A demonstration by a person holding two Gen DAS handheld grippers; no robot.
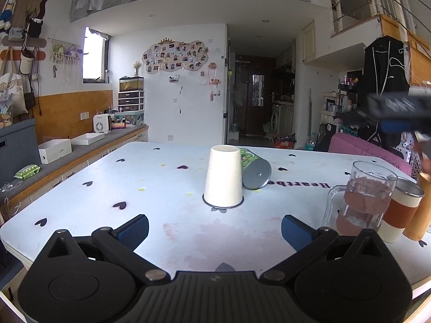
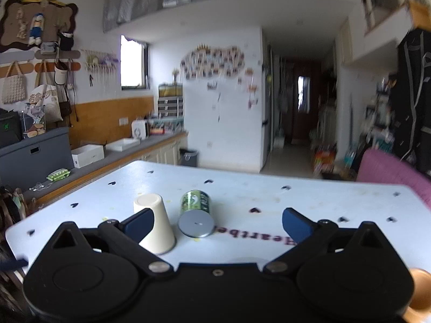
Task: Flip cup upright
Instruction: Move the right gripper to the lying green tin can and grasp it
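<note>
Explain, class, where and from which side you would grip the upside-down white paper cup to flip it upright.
Grip the white paper cup around its mid wall, jaws closing from either side, approaching from the near side. It stands mouth-down and tapers upward, and the green can lies against its far right side. The left gripper is open and faces it.

On your table [image 1: 107, 177], pale with dark heart prints, a green-labelled tin [image 1: 254, 171] lies on its side, grey lid toward you. At your right edge: clear glass mug [image 1: 361, 196], orange-banded tumbler [image 1: 398, 212] just behind it, wooden cylinder [image 1: 421, 207] beside that. Pink chair [image 2: 390, 175] beyond the far corner.
</note>
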